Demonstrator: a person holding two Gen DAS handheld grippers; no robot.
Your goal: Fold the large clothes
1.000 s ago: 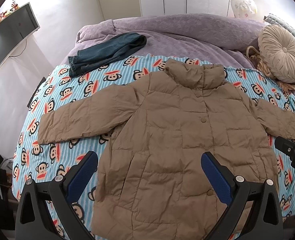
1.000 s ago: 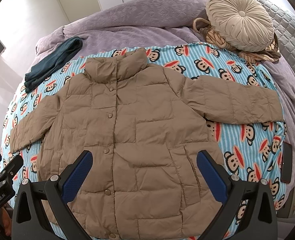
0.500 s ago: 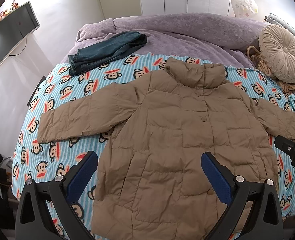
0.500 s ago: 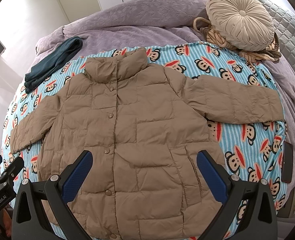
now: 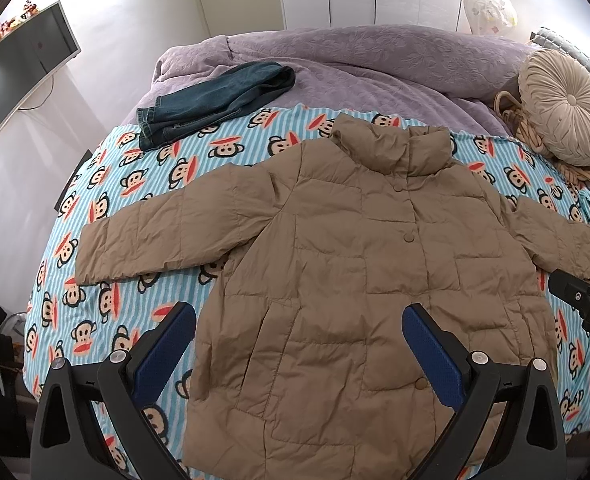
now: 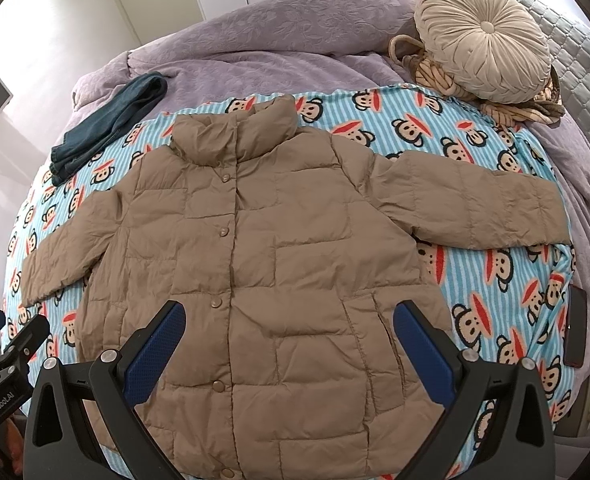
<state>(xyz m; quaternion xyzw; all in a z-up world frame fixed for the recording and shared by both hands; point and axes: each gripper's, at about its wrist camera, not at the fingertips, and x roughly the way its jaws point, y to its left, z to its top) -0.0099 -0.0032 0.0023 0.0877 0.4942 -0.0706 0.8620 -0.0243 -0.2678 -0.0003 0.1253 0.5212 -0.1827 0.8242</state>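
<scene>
Folding has not begun: the one tan quilted puffer jacket (image 5: 355, 280) lies flat, buttoned, both sleeves spread, on the monkey-print blue striped blanket (image 5: 143, 184) on the bed. Both the left tool (image 5: 299, 344) and right tool (image 6: 291, 336) hover wide open, empty. One folded pair of dark jeans (image 5: 215, 100) lies beyond.

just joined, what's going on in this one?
A person holds a gripper in each hand above a bed. A tan puffer jacket lies flat on the monkey-print blanket, snapped shut, both sleeves spread out. The left gripper and right gripper are both open over the hem, gripping nothing. No fold made yet. Folded jeans sit beyond the jacket's left sleeve.
</scene>
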